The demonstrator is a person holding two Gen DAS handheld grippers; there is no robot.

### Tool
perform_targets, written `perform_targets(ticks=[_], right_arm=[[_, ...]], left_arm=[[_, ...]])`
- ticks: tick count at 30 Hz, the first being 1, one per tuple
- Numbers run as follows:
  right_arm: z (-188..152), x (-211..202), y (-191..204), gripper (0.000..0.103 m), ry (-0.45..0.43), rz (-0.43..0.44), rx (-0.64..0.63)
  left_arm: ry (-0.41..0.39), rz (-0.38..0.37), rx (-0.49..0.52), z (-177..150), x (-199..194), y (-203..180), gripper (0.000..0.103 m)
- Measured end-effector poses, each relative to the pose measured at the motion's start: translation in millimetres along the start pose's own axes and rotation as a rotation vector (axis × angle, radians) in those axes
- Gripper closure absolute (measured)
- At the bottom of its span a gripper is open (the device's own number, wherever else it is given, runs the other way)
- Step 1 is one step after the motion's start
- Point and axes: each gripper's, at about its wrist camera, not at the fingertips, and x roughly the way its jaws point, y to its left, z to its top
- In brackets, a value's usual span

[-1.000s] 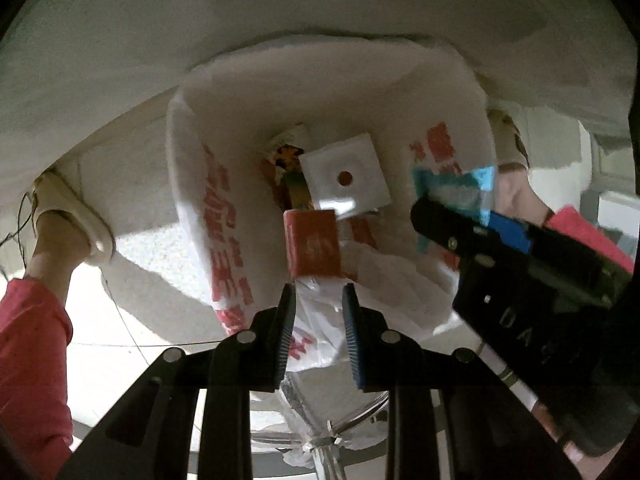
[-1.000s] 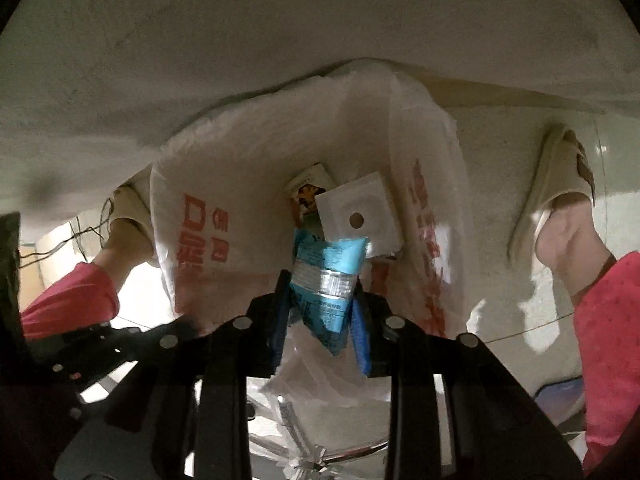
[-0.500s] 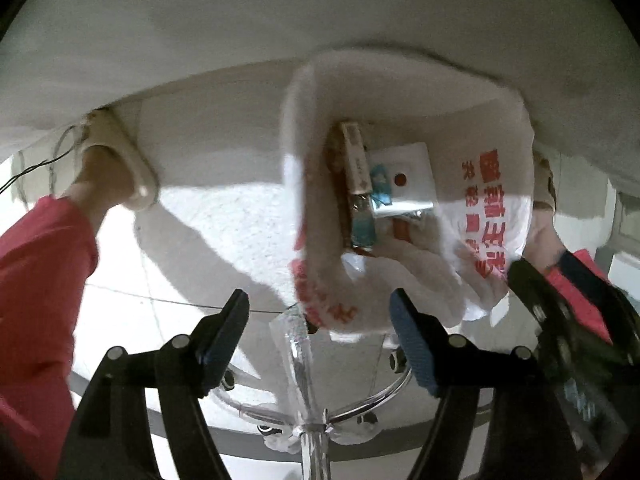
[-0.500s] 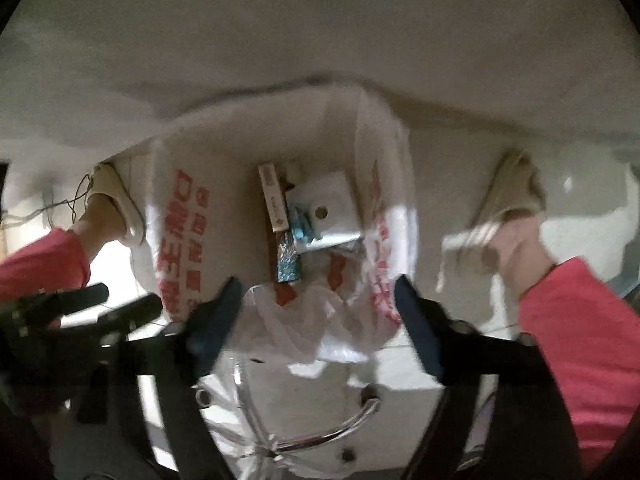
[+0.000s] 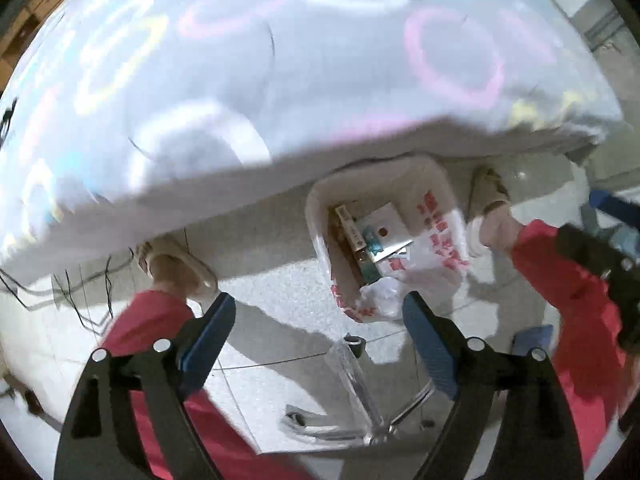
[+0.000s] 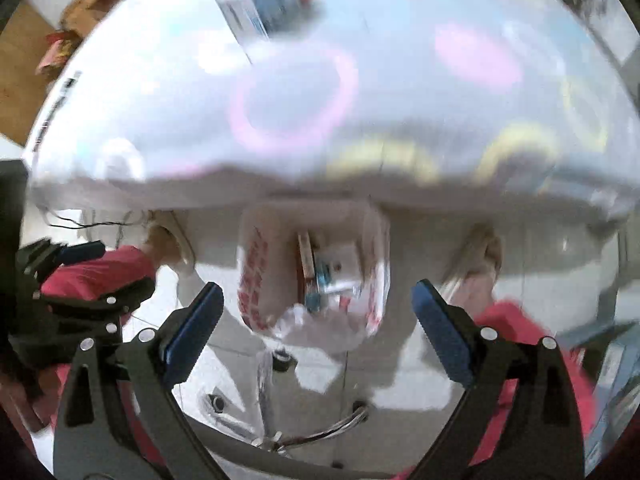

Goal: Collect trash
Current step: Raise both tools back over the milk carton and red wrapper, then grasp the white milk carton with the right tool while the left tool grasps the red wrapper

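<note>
Below the table edge, a white bag [image 5: 436, 236] with red print stood open on the floor, holding a flat white packet [image 5: 384, 229], a long box [image 5: 347, 227] and a blue wrapper [image 5: 374, 246]. The left gripper [image 5: 318, 340] was spread wide and empty; the bag lay at its one o'clock, well apart. The right gripper [image 6: 316, 332] was likewise spread and empty, the bag at its twelve o'clock. On the table [image 5: 280, 80] a blue-and-white box [image 6: 260, 8] sat at the right gripper's eleven o'clock, far side. Judged: the next pickup lies up on the table, and the right gripper looked nearer that box. The box's long axis could not be told through blur.
</note>
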Motion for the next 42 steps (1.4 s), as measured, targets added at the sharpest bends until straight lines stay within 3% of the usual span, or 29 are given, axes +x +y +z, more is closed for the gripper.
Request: perform_targets(ticks=[6,9,11,14,18,27,36,42], right_arm=[[51,-76,0,0.01,-0.101,0.078,-0.004],[79,-107,5,0.01,-0.157,0.077,-0.009],[93,-116,8,0.01,-0.184,0.068,-0.012],[117,-123,11,0.01,-0.206,0.054,-0.008],[148,-120,11,0.01,-0.202,0.061,0.019],[198,-89,25,0.01,-0.201,0.002,0.023],[218,-13,37,0.01,-0.124,0.013,0.011],[227,29,40,0.01,-0.083,-0.007,0.015]], left_arm=[[-0.095,0.012,0.156,59,-81,30,0.019],[-0.146,0.036,0.294,101,-116,41,0.016],[-0.195,0.067,0.375,132,-134,50,0.015],[-0.211,0.035,0.454,175,-146,61,0.014],[-0.219,0.057,0.57,222,-140,62,0.014],[-0.162,0.085,0.759,272,-85,48,0.014],[-0.099,0.091,0.93,283,-31,24,0.014],[-0.059,0.084,0.976,293,-5,17,0.014]])
